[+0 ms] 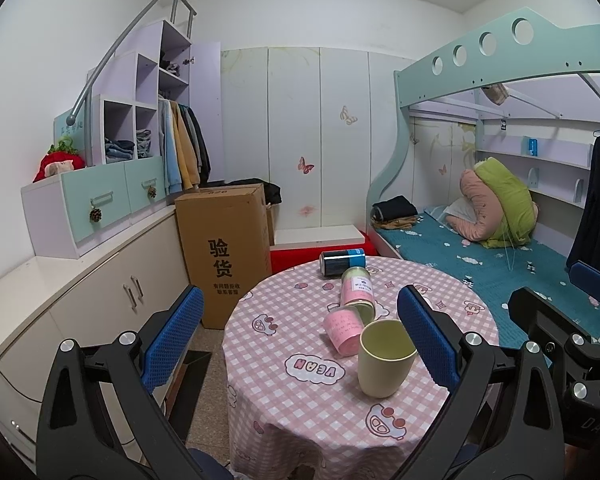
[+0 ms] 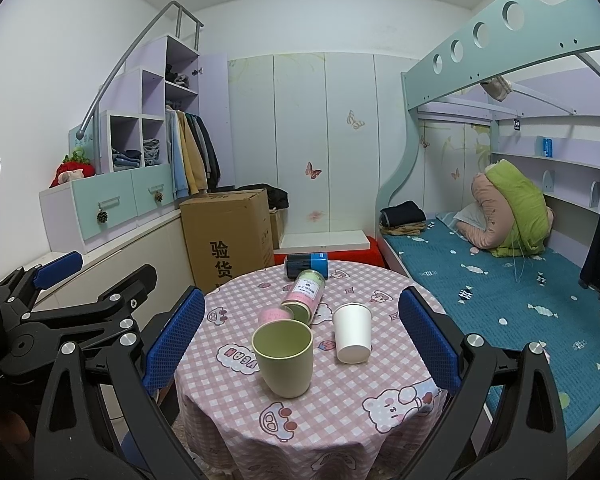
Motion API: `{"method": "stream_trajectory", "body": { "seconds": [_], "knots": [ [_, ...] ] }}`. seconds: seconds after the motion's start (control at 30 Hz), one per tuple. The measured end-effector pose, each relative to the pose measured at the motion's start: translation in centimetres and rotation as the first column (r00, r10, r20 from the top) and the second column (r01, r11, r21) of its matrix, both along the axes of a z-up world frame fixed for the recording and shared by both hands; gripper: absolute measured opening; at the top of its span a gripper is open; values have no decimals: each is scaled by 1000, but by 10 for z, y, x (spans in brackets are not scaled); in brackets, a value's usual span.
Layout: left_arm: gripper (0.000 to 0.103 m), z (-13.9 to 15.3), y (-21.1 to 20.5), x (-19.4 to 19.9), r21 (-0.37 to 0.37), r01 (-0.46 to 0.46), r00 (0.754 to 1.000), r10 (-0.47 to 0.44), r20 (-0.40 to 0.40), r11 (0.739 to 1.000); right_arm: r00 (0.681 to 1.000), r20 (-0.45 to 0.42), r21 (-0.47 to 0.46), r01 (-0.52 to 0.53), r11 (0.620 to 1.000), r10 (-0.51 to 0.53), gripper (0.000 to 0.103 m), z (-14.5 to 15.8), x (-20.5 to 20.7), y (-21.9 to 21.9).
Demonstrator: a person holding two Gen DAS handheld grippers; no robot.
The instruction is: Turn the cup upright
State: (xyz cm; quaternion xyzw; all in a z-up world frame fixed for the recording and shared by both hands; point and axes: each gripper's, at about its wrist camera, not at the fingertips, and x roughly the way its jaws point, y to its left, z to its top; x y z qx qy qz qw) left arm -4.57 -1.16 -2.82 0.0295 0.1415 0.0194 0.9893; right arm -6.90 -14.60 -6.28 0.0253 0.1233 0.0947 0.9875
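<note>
A pale green cup [image 1: 385, 358] [image 2: 284, 358] stands upright, mouth up, on the round table with a pink checked cloth [image 1: 300, 408] [image 2: 340, 416]. A white paper cup [image 2: 352, 338] stands upright to its right; the left wrist view hides it behind a finger. My left gripper [image 1: 298, 340] is open and empty, with the green cup just inside its right finger [image 1: 426, 338]. My right gripper [image 2: 300, 338] is open and empty, with both cups between its fingers, not touching them.
A pink cup [image 1: 344, 330] [image 2: 274, 314], a pink-and-green canister [image 1: 358, 290] [image 2: 308, 292] and a dark can [image 1: 342, 261] [image 2: 306, 263] lie on their sides behind the cups. A cardboard box [image 1: 224, 248] stands left of the table, a bunk bed [image 1: 500, 264] right.
</note>
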Motion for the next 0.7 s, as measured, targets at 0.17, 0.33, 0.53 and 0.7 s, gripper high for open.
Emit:
{"method": "stream_trajectory", "body": {
  "seconds": [0.17, 0.33, 0.53, 0.7],
  "knots": [
    [98, 0, 0, 0, 2, 0, 1000, 0, 2, 1000, 1000, 0, 0, -1, 1000, 1, 94, 0, 0, 0],
    [98, 3, -1, -4, 2, 6, 1000, -6, 13, 1000, 1000, 7, 2, 2, 1000, -2, 94, 0, -1, 0],
    [98, 4, -1, -6, 4, 3, 1000, -3, 22, 1000, 1000, 7, 0, 4, 1000, -4, 94, -1, -3, 1],
    [98, 5, 0, -7, -2, 7, 1000, -7, 17, 1000, 1000, 8, 1, 2, 1000, -2, 94, 0, -5, 1]
  ]
}}
